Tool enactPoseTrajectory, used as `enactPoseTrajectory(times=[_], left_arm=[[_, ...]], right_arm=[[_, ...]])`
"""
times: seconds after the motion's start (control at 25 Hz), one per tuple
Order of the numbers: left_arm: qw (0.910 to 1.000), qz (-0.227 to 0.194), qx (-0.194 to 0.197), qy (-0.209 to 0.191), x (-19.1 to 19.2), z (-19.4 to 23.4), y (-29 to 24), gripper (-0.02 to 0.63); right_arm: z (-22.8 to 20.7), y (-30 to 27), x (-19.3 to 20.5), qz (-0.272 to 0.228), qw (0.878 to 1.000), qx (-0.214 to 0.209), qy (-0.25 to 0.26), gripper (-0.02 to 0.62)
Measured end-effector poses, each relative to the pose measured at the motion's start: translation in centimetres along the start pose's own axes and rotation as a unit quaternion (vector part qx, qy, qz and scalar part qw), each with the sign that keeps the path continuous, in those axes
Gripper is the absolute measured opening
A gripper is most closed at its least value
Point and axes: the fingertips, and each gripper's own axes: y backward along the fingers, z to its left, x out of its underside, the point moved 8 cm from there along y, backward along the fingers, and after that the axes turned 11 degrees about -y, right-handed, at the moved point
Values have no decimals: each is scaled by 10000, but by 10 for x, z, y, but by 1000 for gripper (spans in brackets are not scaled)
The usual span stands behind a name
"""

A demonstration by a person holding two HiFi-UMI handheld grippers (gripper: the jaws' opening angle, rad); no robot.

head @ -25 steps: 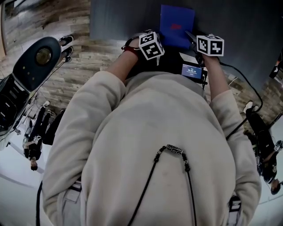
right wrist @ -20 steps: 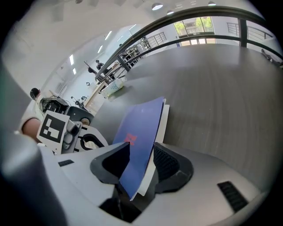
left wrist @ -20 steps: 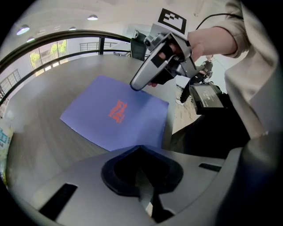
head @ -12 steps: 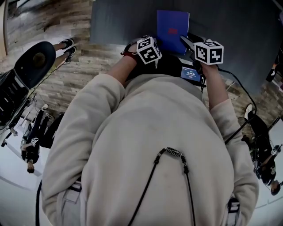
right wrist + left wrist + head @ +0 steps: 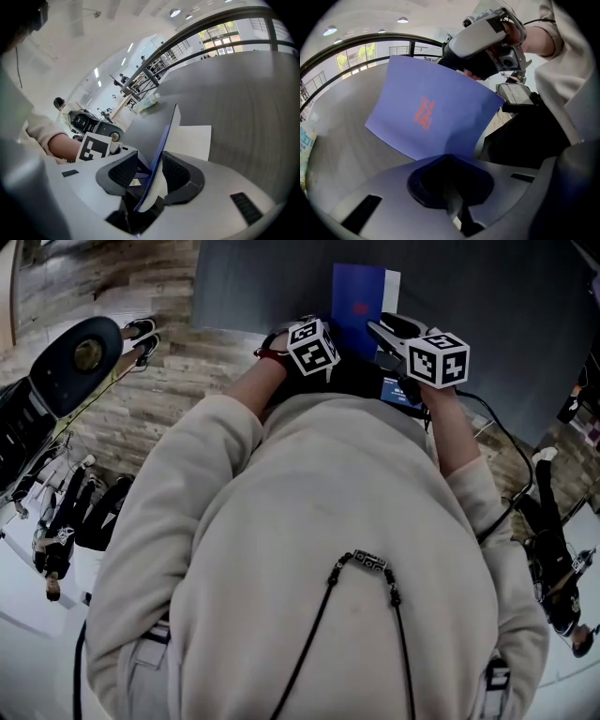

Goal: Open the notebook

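- Both my arms reached forward and down, wrists close together over the near edge of the dark grey desk (image 5: 506,306), with the marker cubes facing up.
- My left tongs (image 5: 447,176) sat low at the near left corner of the blue softcover notebook (image 5: 356,301). Their jaws were drawn together, and they seemed to pinch the notebook's near edge.
- My right tongs (image 5: 152,171) hung just beside them on the right, tilted so that the jaws pointed toward the far left. They were clenched on the free edge of the blue cover (image 5: 164,138).
- The cover stood almost on edge between the right pads, lifted off the right side of the notebook.
- The notebook lay at the desk's near edge, just in front of my body. A white page (image 5: 190,140) lay flat under the raised cover and showed as a strip along the notebook's right side.
- Beyond the notebook, the grey desk top spread wide toward the far edge and toward the right.
- On the left, the desk's edge was not far off, with wood plank floor (image 5: 141,399) past it.
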Motion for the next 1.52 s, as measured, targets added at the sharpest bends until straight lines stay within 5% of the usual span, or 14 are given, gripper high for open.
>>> enactPoseTrajectory(times=[0.64, 0.8, 1.16, 1.32, 1.52], left_arm=[[9984, -448, -290, 200, -2, -4, 9, -3], [9974, -385, -577, -218, 0, 3, 21, -3], [9910, -621, -1176, -158, 11, 15, 60, -3], [9877, -676, -1315, -506, 9, 13, 75, -3], [9863, -870, -1343, -399, 53, 26, 94, -3]], right_arm=[[33, -18, -11, 118, 9919, -1256, -176, 155], [45, -31, -14, 330, 9912, -1280, -7, 149], [80, -59, -1, 623, 9867, -1477, 280, 149], [99, -71, 5, 653, 9851, -1545, 382, 149], [124, -113, 2, 765, 9863, -1424, 334, 147]])
